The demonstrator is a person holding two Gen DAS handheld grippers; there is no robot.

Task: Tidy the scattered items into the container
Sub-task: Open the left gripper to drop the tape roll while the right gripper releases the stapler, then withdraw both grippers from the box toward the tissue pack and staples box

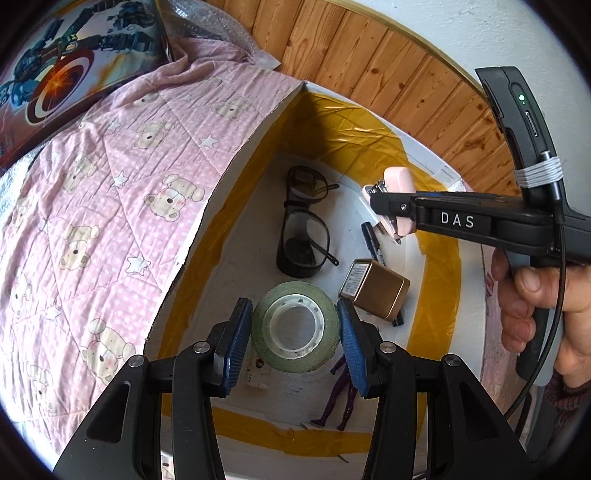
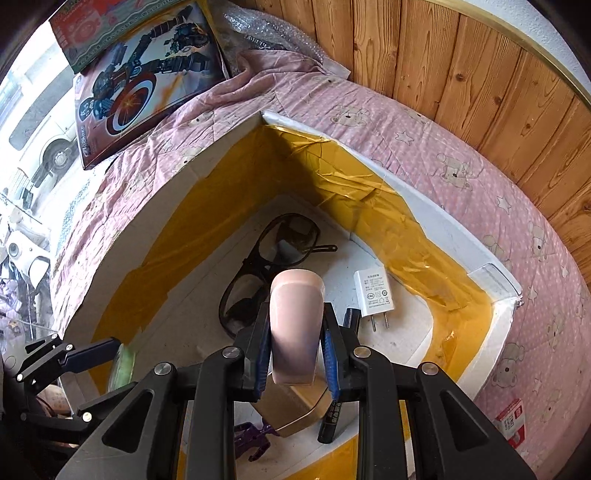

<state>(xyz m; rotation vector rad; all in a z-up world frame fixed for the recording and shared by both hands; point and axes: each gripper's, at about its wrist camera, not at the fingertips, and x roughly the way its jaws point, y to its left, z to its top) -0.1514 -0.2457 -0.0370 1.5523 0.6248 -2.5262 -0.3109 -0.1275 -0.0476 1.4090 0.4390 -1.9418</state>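
A white foam box (image 1: 207,206) lined with yellow tape sits on a pink bear-print quilt; it also shows in the right wrist view (image 2: 436,218). My left gripper (image 1: 295,332) is shut on a green tape roll (image 1: 295,326) over the box. My right gripper (image 2: 295,332) is shut on a pink stapler (image 2: 295,321), held above the box; the stapler also shows in the left wrist view (image 1: 395,181). Inside lie black glasses (image 1: 306,236), a gold tin (image 1: 380,291), a black marker (image 1: 373,243), a purple figure (image 1: 340,398) and a white charger (image 2: 373,293).
A toy box with a shield picture (image 2: 144,85) lies on the quilt (image 1: 92,221) behind the foam box. Bubble wrap (image 2: 266,29) and a wood-panelled wall (image 2: 461,66) are at the back. A small red and white pack (image 2: 513,421) lies right of the box.
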